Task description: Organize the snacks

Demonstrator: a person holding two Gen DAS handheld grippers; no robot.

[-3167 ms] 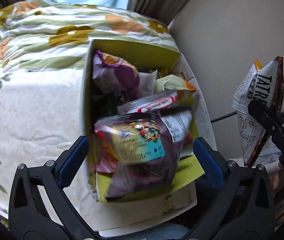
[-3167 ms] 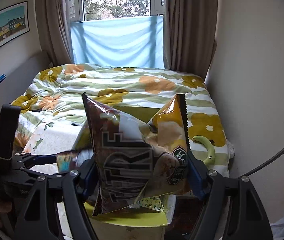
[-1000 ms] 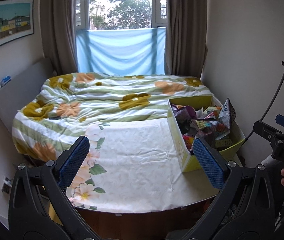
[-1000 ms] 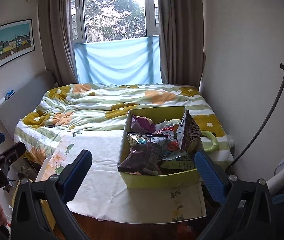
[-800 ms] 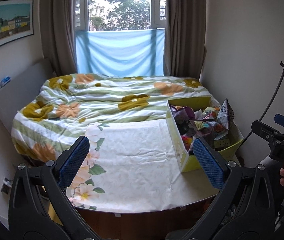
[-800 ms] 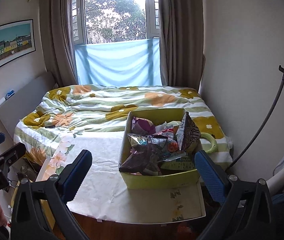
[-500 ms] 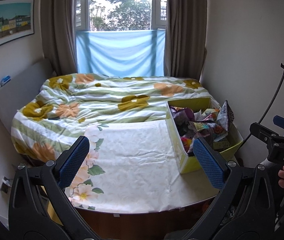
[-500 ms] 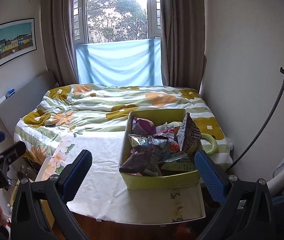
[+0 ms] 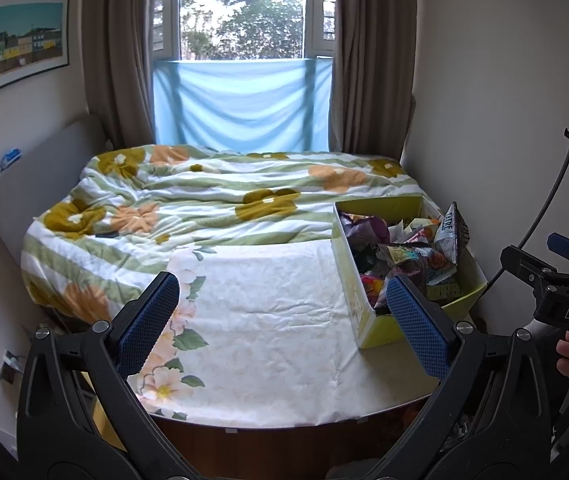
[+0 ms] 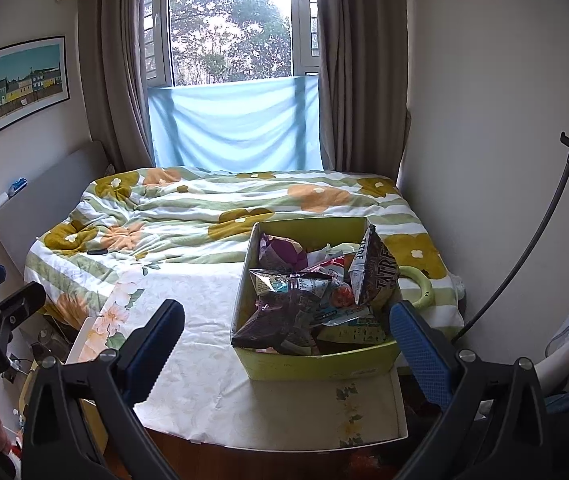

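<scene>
Bedroom: bed [image 9: 212, 196] with green-striped floral quilt, window [image 10: 230, 20] behind it, lower part covered by a blue cloth [image 10: 234, 124], brown curtains on both sides. Framed picture [image 9: 22, 44] on the left wall. White floral cloth [image 9: 260, 320] spread over the near end of the bed.

Box [image 10: 316, 364]: yellow-green, open top, sits on the white cloth toward its right side, close to the right wall. Full of snack bags. Dark bag [image 10: 284, 312] lies across the front, overhanging the near-left rim. Brown bag [image 10: 376, 276] stands tilted against the right wall of the box, lettering visible. Purple bag [image 10: 280, 254] at the back left. Other packets between them, not legible. Pale green ring [image 10: 420, 284] lies on the quilt just right of the box.

Left gripper [image 9: 280, 320]: jaws spread wide, blue pads apart, nothing between them; held above the near edge of the cloth, box just behind its right pad in the left view.

Right gripper [image 10: 290, 344]: jaws also spread wide, holding nothing; the box appears between its pads in the right view, well apart from them.

Each gripper appears at the edge of the other's view, gripped by a hand [image 9: 568, 354].
</scene>
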